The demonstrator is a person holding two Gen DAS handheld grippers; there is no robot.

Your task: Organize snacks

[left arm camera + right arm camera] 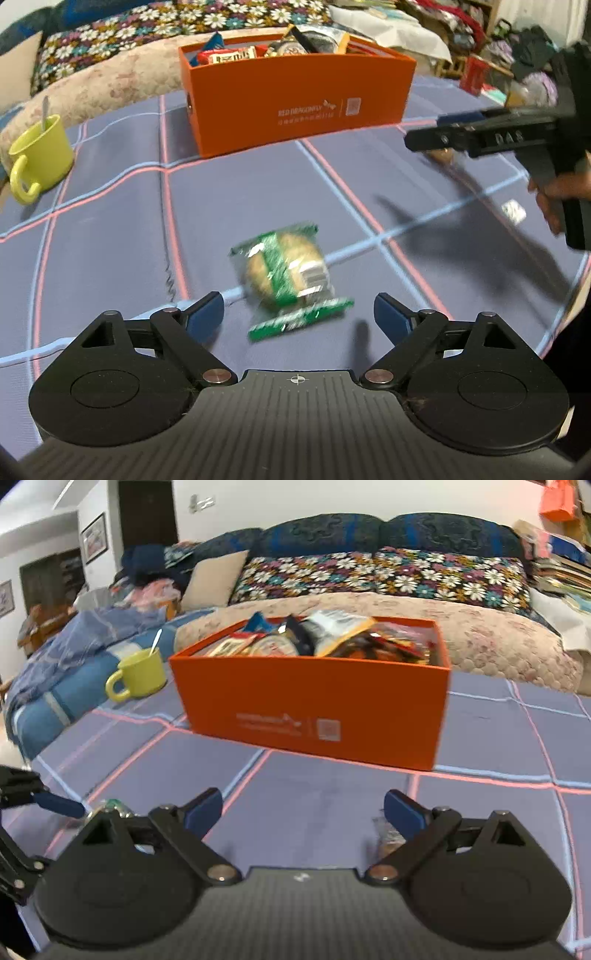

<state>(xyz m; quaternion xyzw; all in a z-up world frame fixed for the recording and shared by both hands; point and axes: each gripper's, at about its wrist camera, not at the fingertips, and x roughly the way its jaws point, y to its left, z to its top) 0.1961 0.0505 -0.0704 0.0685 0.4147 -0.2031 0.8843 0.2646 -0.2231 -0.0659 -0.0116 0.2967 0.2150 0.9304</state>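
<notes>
The left tool has two black arms with blue pads, and the pads stand wide apart with nothing squeezed between them. Just past them, a little toward the left pad, lies a small round cake in a clear crinkly wrapper with green ends. The cake looks tan and soft, and the wrapper is shiny. It rests flat on the purple-blue cloth with pink and light blue lines that covers the desk. No pad touches it.

The right tool is black with blue pads too. Its pads are also far apart and hold nothing. A small brown snack in a clear wrapper peeks out just beside its right pad, partly hidden, so it is hard to tell more. From the left view, a hand holds this tool at the right side.

Farther off, in the middle, stands a big orange cardboard box with white print. It has smooth, flat sides and is full of bright snack packets. To its left sits a yellow-green mug with a spoon in it. Far behind is a sofa with flower-pattern cushions.
</notes>
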